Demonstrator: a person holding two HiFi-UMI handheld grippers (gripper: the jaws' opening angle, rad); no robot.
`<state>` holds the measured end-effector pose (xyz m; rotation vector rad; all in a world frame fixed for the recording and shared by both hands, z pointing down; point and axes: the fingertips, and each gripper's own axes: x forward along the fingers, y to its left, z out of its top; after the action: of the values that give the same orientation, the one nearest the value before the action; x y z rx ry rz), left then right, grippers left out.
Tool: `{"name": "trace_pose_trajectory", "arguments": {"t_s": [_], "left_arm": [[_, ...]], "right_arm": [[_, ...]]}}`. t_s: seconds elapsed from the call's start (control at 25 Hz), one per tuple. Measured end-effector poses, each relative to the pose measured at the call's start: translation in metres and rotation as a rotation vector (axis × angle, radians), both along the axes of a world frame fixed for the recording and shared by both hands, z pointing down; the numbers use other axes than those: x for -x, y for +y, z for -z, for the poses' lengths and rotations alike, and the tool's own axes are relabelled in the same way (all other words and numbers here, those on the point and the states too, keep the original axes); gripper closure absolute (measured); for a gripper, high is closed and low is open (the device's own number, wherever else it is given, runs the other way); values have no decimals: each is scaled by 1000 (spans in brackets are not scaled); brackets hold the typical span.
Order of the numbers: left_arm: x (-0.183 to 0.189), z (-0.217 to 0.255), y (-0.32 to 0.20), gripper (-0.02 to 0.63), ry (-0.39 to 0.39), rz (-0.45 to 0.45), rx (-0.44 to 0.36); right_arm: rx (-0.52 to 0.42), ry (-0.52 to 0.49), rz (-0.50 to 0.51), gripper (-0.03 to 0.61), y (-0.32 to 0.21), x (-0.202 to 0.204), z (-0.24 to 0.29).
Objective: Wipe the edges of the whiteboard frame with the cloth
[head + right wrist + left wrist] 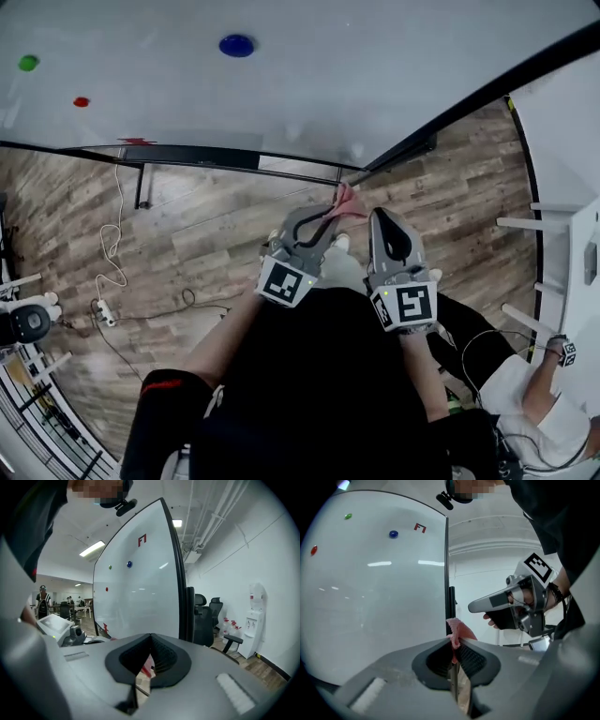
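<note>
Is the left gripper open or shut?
Shut: the left gripper pinches the pink cloth between its jaws, a tuft sticking out past them.

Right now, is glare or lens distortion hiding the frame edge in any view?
Left gripper view: light reflections streak the whiteboard, but the frame and cloth are sharp. Right gripper view: fisheye bows the frame, yet it reads clearly. Head view: frame curved, cloth small.

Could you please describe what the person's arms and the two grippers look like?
The left gripper and right gripper are grey moulded shells with black ribbed jaws, each carrying a cube with black-and-white square markers. The person wears a black top; its left sleeve has a red trim.
</note>
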<state>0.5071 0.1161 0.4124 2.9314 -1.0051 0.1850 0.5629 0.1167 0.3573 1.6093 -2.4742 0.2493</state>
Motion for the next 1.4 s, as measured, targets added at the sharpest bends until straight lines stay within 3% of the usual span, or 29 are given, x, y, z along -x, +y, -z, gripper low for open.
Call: {"name": "trace_pose_trajectory", "arguments": {"t_s": [0.28, 0.56, 0.76, 1.04, 1.4], "left_arm": [[-26, -25, -5, 592, -15, 142, 47], [-36, -45, -16, 592, -18, 270, 100], [-41, -60, -22, 592, -124, 271, 88], [-50, -89, -30, 592, -93, 329, 160], [-67, -114, -40, 592, -104, 346, 191]], "right_arm": [[24, 21, 189, 577, -13, -15, -18], [39, 16, 307, 577, -24, -21, -29], [58, 24, 376, 577, -27, -20, -37], [76, 52, 448, 577, -30, -18, -51], [109, 89, 484, 577, -32, -19, -57]]}}
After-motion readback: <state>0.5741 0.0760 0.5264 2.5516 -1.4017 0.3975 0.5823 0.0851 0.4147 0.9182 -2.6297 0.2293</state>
